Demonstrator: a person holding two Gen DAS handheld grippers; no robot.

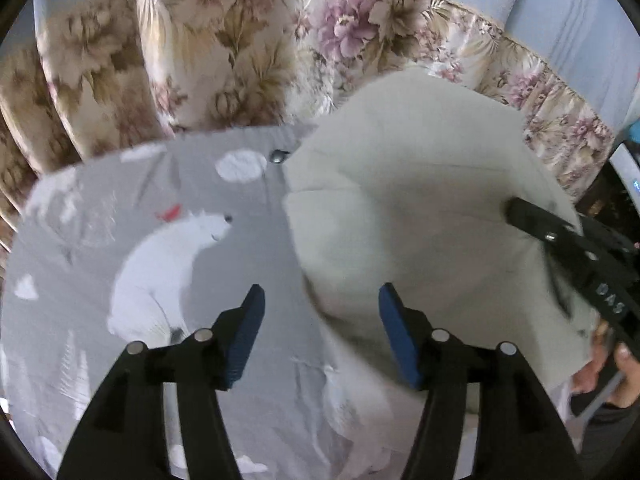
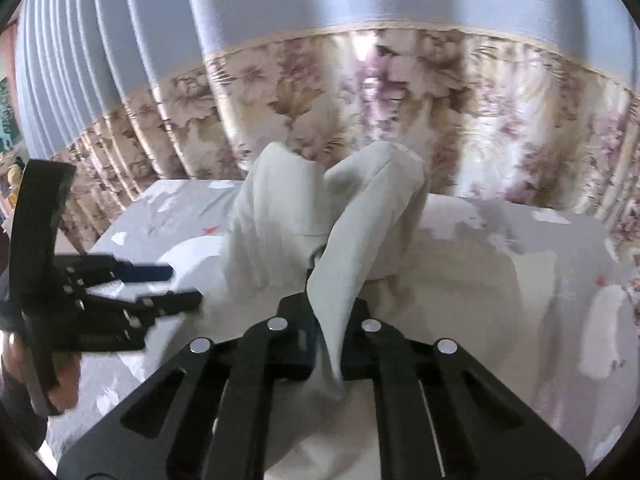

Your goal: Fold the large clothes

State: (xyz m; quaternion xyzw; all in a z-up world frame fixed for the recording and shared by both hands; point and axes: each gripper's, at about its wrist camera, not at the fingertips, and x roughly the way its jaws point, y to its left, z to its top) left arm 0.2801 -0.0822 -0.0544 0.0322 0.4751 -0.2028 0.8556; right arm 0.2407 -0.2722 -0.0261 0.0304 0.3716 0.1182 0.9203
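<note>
So right at the bottom of my right wrist view, the right gripper (image 2: 326,344) is clamped tight on a pinch of the pale garment (image 2: 360,216), and the cloth comes straight up out of the jaws and fans toward the middle of the frame in two tall peaks. That's my anchor point.

The left gripper (image 1: 320,332) is a different story. In its own view the blue pads (image 1: 246,340) stand fairly wide with nothing between them. The garment's edge runs just under the right-hand pad, while the left pad hangs over bare bedsheet (image 1: 100,208), the grey one with the polar bear print. From the right wrist view that gripper sits at the middle left of frame, pointing at the bunched cloth but clear of it.

What the next move turns on, as far as I can judge: the garment lies to the right of the left gripper and slightly ahead, so it has to shift right to get a bite. The right one is plainly nearer, since it's already on the fabric.

The garment itself is heaped, not flat. In the left view it fills the right half of frame, long axis roughly bottom centre to upper right, and the far end reaches the flowery curtain (image 1: 240,48) hanging behind the bed. Can't tell which end is collar or hem, too rumpled and a bit blurred.
</note>
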